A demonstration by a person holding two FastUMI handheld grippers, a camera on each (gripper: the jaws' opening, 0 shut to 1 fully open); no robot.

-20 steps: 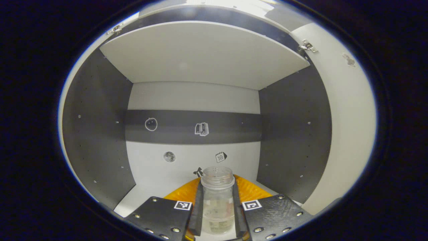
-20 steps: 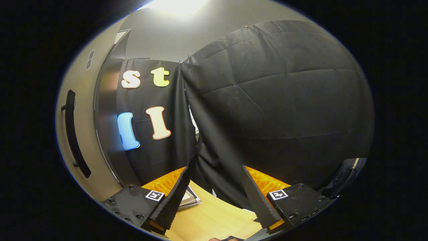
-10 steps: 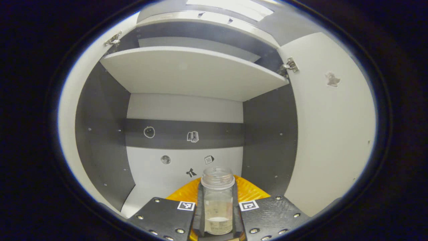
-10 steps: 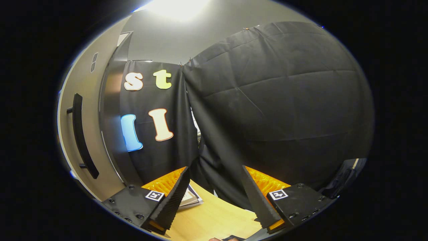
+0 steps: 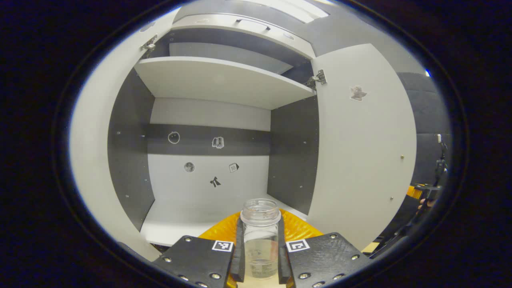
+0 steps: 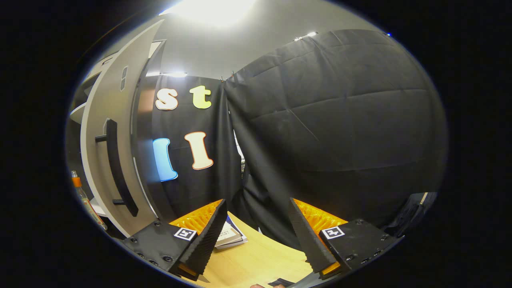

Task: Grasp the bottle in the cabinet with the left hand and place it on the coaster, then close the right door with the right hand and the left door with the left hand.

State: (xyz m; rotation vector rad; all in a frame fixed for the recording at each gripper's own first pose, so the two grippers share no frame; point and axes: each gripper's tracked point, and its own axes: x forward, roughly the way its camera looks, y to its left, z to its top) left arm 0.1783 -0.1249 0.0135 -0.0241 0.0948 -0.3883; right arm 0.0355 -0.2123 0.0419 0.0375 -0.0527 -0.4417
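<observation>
A clear, capless bottle [image 5: 260, 248] stands upright between the black fingers of my left gripper [image 5: 260, 228], which is shut on it. The bottle is held just outside the front of the open cabinet [image 5: 208, 188], whose lower shelf floor is bare. The open right door [image 5: 360, 152] stands to the right of the bottle, and the open left door [image 5: 90, 160] to the left. In the right gripper view, my right gripper [image 6: 258, 240] is open over the wooden table [image 6: 256, 262], with nothing between its fingers. The right door's black handle [image 6: 116, 168] is at its left.
An upper shelf [image 5: 224, 80] spans the cabinet. Small stickers dot the back wall [image 5: 208, 168]. A book [image 6: 230, 237] lies on the table behind the right gripper's left finger. A slim clear object with an orange top [image 6: 80, 192] shows at the far left edge.
My left gripper has drawn back out of the cabinet with the bottle, so both doors now flank the view. The right gripper has shifted slightly, bringing the door handle further into view.
</observation>
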